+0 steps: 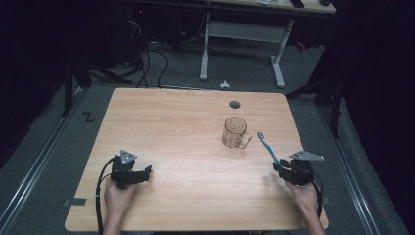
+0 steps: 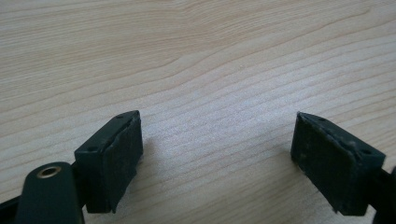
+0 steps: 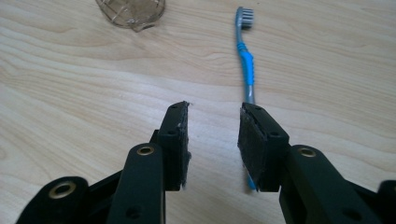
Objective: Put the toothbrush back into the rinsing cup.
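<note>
My right gripper [image 3: 212, 140] sits low over the desk [image 1: 186, 127], jaws partly spread, with the blue toothbrush [image 3: 246, 65] lying beside its right jaw, not pinched. A glass mug [image 1: 236, 132] stands nearby. My left gripper [image 2: 215, 154] rests spread wide, holding nothing.
</note>
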`<state>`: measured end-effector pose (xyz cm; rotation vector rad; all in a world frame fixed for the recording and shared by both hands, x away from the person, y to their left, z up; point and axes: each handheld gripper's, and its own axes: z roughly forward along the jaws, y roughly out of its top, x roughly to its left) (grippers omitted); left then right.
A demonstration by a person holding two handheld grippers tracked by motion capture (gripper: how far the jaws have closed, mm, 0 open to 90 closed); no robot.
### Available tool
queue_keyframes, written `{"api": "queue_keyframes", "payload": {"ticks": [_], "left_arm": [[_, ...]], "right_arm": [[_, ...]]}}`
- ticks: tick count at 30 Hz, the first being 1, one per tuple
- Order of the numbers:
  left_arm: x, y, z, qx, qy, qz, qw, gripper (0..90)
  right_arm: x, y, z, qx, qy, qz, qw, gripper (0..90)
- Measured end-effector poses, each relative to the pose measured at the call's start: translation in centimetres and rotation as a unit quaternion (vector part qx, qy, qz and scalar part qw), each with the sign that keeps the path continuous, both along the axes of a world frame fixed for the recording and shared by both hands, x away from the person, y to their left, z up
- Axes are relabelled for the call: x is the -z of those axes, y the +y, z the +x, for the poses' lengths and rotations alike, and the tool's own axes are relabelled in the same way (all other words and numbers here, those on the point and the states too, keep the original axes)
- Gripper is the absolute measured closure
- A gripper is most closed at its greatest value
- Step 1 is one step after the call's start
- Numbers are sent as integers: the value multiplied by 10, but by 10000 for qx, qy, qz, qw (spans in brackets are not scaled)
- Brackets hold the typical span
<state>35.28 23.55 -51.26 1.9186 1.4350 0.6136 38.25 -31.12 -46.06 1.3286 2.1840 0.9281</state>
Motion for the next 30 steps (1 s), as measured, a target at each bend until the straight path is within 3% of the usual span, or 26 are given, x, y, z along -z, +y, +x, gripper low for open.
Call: {"api": "queue_keyframes", "payload": {"ticks": [8, 30], "left_arm": [[0, 0, 0, 2, 0, 0, 10000, 173], [0, 0, 0, 7, -4, -1, 10000, 177]], "right_arm": [[-5, -5, 10, 82, 15, -24, 10000, 643], [-16, -3, 44, 52, 418, -196, 9989, 667]]}}
